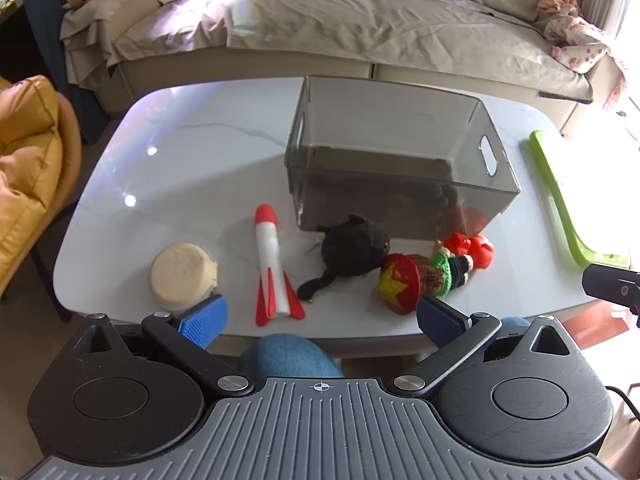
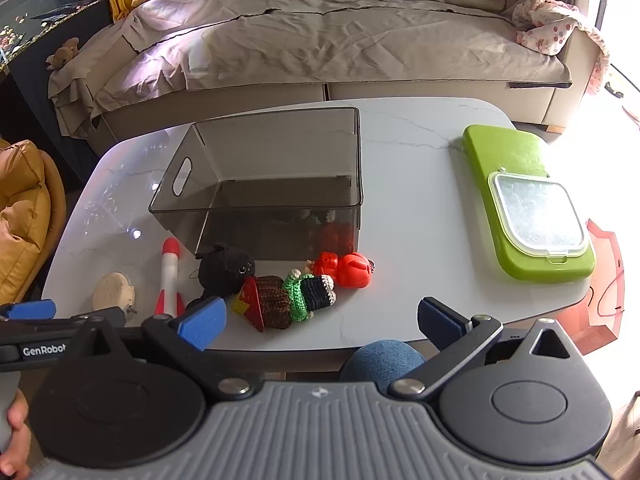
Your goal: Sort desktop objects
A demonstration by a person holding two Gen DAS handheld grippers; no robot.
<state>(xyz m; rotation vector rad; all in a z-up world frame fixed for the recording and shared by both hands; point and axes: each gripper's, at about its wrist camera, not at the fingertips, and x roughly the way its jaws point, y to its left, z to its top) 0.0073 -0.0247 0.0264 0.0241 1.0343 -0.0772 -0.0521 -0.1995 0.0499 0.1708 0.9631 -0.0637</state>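
A smoky clear plastic bin [image 1: 400, 148] [image 2: 264, 172] stands on the white marble table [image 1: 180, 160]. In front of it lie a beige round object [image 1: 182, 274] [image 2: 114, 292], a red and white toy rocket [image 1: 272, 268] [image 2: 170, 276], a black crochet cat [image 1: 352, 250] [image 2: 226, 272], a crochet doll with a red star hat [image 1: 424, 276] [image 2: 292, 296] and a red plastic toy [image 1: 470, 248] [image 2: 346, 270]. My left gripper [image 1: 322, 316] is open and empty at the table's near edge, over the rocket's base. My right gripper [image 2: 320, 322] is open and empty, near the doll.
A green tray [image 2: 516, 184] with a clear lid [image 2: 538, 216] on it lies at the table's right; its edge also shows in the left wrist view [image 1: 560, 204]. A covered sofa [image 2: 320, 32] stands behind the table. An orange cushion [image 1: 28, 152] is at the left.
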